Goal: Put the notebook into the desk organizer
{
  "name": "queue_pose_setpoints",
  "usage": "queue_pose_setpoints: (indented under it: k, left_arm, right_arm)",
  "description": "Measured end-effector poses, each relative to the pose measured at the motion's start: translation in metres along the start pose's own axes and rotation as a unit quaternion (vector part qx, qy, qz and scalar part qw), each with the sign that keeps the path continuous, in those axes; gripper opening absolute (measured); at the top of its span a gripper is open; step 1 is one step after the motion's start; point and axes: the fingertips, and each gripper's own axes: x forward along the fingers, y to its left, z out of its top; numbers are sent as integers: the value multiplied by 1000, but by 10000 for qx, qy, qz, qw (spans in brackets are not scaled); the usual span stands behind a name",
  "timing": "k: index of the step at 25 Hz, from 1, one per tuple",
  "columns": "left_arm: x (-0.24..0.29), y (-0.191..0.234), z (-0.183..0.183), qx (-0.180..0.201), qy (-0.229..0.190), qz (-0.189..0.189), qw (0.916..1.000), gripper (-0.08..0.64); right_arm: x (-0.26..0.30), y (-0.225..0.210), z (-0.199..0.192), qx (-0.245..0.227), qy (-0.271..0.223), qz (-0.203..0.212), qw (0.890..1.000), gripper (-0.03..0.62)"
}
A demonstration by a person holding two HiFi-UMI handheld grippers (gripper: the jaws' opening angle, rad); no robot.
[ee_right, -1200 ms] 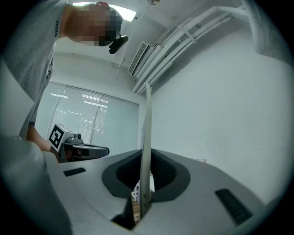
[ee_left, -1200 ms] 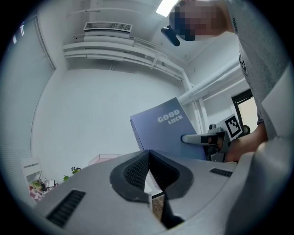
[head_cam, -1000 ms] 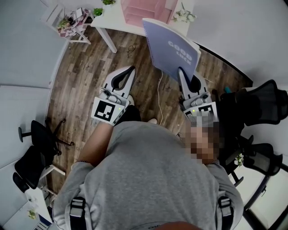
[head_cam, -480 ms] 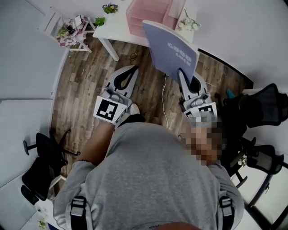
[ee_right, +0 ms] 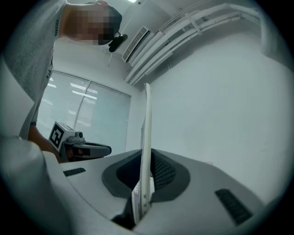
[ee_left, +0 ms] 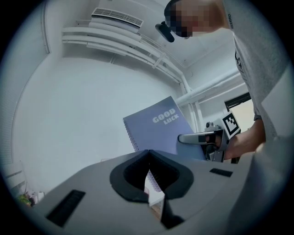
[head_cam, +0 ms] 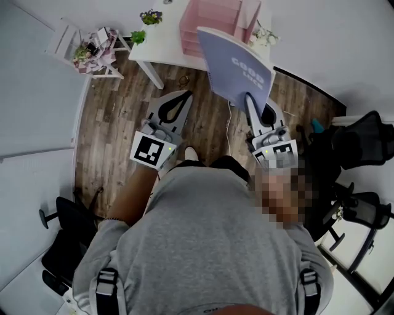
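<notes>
A purple spiral notebook [head_cam: 237, 67] with "GOOD LUCK" on its cover stands upright in the air in front of the desk. My right gripper [head_cam: 251, 98] is shut on its lower edge. In the right gripper view the notebook [ee_right: 147, 128] shows edge-on between the jaws of the right gripper [ee_right: 146, 153]. The pink desk organizer [head_cam: 212, 24] stands on the white desk [head_cam: 160, 43], just beyond the notebook. My left gripper [head_cam: 186, 94] is shut and holds nothing, level with the right one above the wooden floor. The left gripper view shows the notebook [ee_left: 158, 126] to its right.
Small potted plants [head_cam: 149, 15] and white flowers [head_cam: 266, 37] sit on the desk beside the organizer. A white rack with flowers [head_cam: 92, 40] stands at far left. Black office chairs [head_cam: 363, 147] crowd the right, another chair [head_cam: 64, 240] is at lower left. A cable [head_cam: 231, 132] runs across the floor.
Both grippers and the notebook have moved forward toward the desk. The desk and the pink organizer now sit lower in the head view and closer to the notebook.
</notes>
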Motion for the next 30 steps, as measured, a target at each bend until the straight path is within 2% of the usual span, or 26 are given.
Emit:
queue_pose_setpoints:
  k: [12, 21, 30]
  left_arm:
    - [37, 44, -22, -145, 118, -79, 9998, 20]
    - [104, 86, -31, -92, 131, 21, 9999, 20]
    - [176, 108, -32, -4, 179, 103, 9998, 20]
  right_arm:
    - [48, -30, -14, 80, 102, -134, 9998, 37]
    - [103, -91, -17, 113, 40, -32, 9999, 37]
    - [144, -158, -13, 236, -80, 86, 9997, 37]
